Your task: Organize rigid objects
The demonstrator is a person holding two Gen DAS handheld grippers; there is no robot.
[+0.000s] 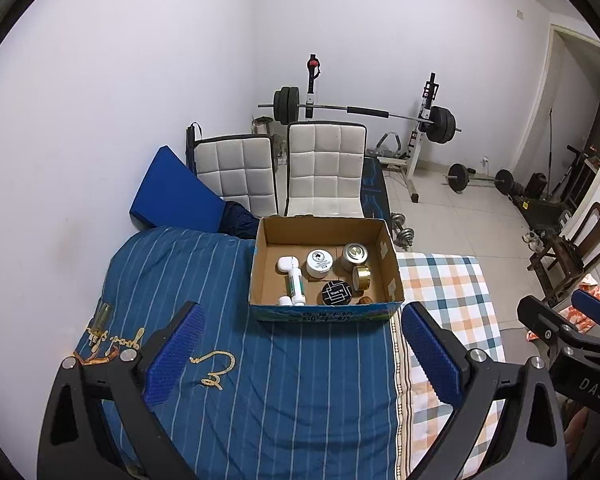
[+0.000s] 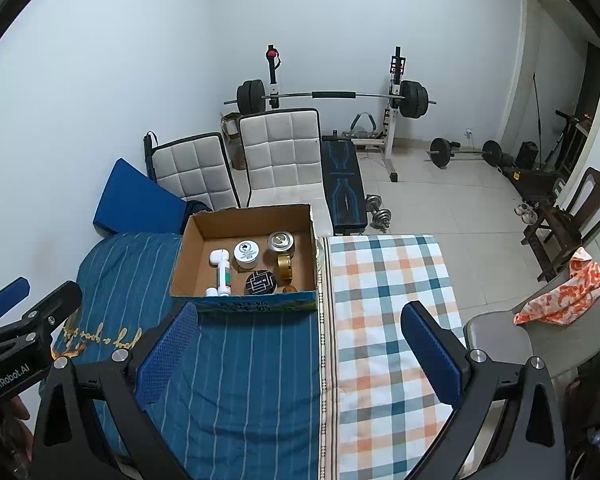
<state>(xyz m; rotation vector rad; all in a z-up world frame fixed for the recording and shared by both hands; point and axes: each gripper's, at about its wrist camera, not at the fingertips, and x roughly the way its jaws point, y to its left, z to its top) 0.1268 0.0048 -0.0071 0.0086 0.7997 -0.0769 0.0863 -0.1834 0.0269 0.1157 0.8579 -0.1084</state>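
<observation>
- Evidently, a late stage of the tidying is judged to be in hand: both hand-held grippers are held above the bed, clear of everything, with nothing between their pads.
- The left hand-held gripper [image 1: 300, 354] is spread wide and empty; the right hand-held gripper [image 2: 298, 354] is likewise released and empty.
- The cardboard box [image 1: 392, 268] is seen on the blue striped bedsheet [image 1: 260, 380], at the far end of the bed, just beside the checked sheet [image 2: 384, 320].
- Inside the box, 6 items can be made out: a white tube [image 1: 294, 286], a white jar [image 1: 319, 263], a silver tin [image 1: 355, 255], a gold tin [image 1: 362, 277], a black round tin [image 1: 336, 293] and a small brown item, mostly hidden by the front wall.
- A small glass bottle [image 1: 102, 316] is seen loose on the bedsheet, well left of the box; it is judged the next thing to be fetched, by the left side.
- Open sheet lies between grippers and box; the box's left half is bare.
</observation>
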